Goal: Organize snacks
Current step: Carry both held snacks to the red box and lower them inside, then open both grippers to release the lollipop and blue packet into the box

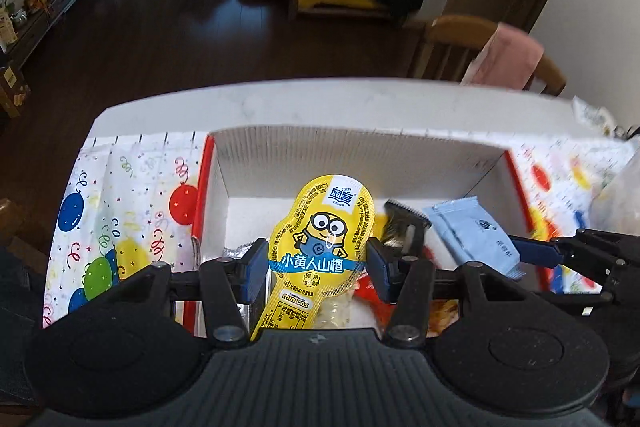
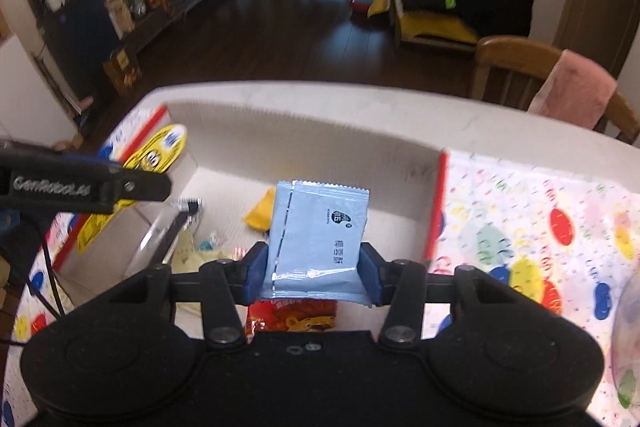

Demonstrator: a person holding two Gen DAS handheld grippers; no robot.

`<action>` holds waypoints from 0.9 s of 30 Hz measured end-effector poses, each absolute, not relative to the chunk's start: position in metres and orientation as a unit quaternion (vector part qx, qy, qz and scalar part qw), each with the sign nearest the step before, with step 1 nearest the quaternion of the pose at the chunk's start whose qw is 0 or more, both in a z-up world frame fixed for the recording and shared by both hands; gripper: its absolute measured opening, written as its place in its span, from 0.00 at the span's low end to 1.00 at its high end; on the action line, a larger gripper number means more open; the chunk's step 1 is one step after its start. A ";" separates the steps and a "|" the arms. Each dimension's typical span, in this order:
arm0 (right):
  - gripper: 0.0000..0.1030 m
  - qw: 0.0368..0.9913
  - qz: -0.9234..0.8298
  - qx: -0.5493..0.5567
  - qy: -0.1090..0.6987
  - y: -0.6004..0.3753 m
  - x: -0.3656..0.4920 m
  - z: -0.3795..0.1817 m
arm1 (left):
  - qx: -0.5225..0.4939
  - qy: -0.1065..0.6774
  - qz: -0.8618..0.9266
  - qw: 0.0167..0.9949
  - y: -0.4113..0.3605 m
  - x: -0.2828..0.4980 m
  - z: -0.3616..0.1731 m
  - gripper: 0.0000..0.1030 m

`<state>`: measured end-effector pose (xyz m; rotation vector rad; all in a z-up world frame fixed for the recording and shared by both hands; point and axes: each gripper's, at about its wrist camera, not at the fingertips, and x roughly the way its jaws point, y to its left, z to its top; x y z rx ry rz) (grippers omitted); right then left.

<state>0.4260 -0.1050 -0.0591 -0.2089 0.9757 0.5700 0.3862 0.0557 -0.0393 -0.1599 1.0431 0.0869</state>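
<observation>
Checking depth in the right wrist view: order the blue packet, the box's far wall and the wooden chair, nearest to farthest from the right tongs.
1. Blue packet, clamped in the right tongs.
2. Box's far wall, straight ahead.
3. Wooden chair, beyond the table, right.

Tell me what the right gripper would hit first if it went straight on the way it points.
The right gripper, shut on the blue packet, points over the open box. Straight on, it would probably meet the box's far wall first, though depth is hard to judge and it might clear the rim.

Black left gripper [image 1: 318, 265], blue pads [image 1: 256, 269], silver screws, "GenRobot.AI" lettering
</observation>
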 end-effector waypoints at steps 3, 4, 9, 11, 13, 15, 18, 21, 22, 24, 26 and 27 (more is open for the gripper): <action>0.46 0.828 0.277 -0.115 0.473 -0.094 0.424 -0.070 | -0.062 0.514 0.043 0.855 0.052 0.396 -0.049 0.50; 0.46 0.825 0.280 -0.119 0.476 -0.091 0.422 -0.072 | -0.059 0.518 0.045 0.852 0.051 0.399 -0.052 0.50; 0.46 0.815 0.281 -0.136 0.489 -0.082 0.418 -0.084 | -0.045 0.542 0.038 0.838 0.046 0.413 -0.061 0.50; 0.46 0.813 0.281 -0.138 0.491 -0.082 0.416 -0.086 | -0.032 0.554 0.038 0.831 0.042 0.417 -0.064 0.50; 0.46 0.811 0.281 -0.140 0.493 -0.082 0.417 -0.086 | -0.023 0.560 0.036 0.828 0.039 0.421 -0.067 0.50; 0.46 0.811 0.282 -0.138 0.494 -0.082 0.415 -0.087 | -0.018 0.567 0.034 0.822 0.036 0.422 -0.070 0.50; 0.46 0.810 0.281 -0.138 0.495 -0.081 0.414 -0.088 | -0.006 0.570 0.031 0.821 0.031 0.423 -0.071 0.50; 0.48 0.812 0.280 -0.130 0.495 -0.085 0.412 -0.085 | -0.001 0.566 0.029 0.824 0.029 0.422 -0.068 0.51; 0.49 0.813 0.280 -0.127 0.494 -0.087 0.413 -0.084 | 0.000 0.564 0.030 0.825 0.028 0.421 -0.067 0.51; 0.52 0.816 0.278 -0.123 0.491 -0.090 0.412 -0.081 | -0.004 0.561 0.027 0.827 0.029 0.419 -0.065 0.52; 0.54 0.819 0.279 -0.114 0.487 -0.093 0.410 -0.075 | -0.010 0.555 0.025 0.831 0.030 0.415 -0.061 0.54; 0.55 0.822 0.279 -0.109 0.484 -0.095 0.410 -0.071 | -0.012 0.552 0.024 0.834 0.031 0.413 -0.059 0.55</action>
